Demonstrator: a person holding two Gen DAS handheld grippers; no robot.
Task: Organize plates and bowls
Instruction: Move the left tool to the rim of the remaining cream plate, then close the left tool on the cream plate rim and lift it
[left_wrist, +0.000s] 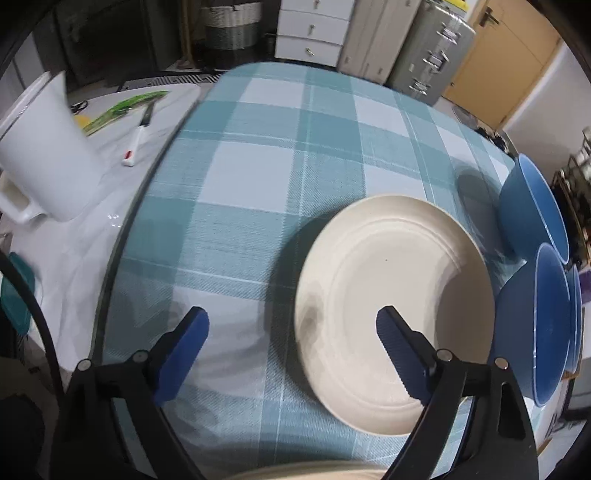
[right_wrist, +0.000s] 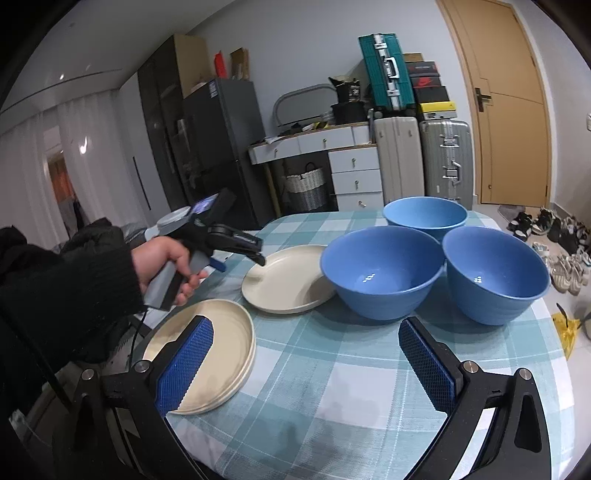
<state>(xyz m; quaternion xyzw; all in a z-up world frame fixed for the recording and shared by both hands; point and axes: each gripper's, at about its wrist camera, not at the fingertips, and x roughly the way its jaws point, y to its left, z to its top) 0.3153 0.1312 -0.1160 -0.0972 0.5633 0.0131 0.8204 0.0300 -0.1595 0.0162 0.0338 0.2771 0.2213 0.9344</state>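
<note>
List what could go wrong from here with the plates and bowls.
1. The left gripper hangs open over the single cream plate; a shallow pinch on its thin rim may let the plate tip or slip.
2. That plate sits close to the nearest blue bowl, so lifting it could nudge the bowl.
3. The plate stack lies near the table edge; a hard placement might push it toward the drop.

L gripper (left_wrist: 291, 328) is held level w/ jaws spread wide, gripped by left hand (right_wrist: 166, 267); R gripper (right_wrist: 306, 339) likewise spread, nothing clamped.
</note>
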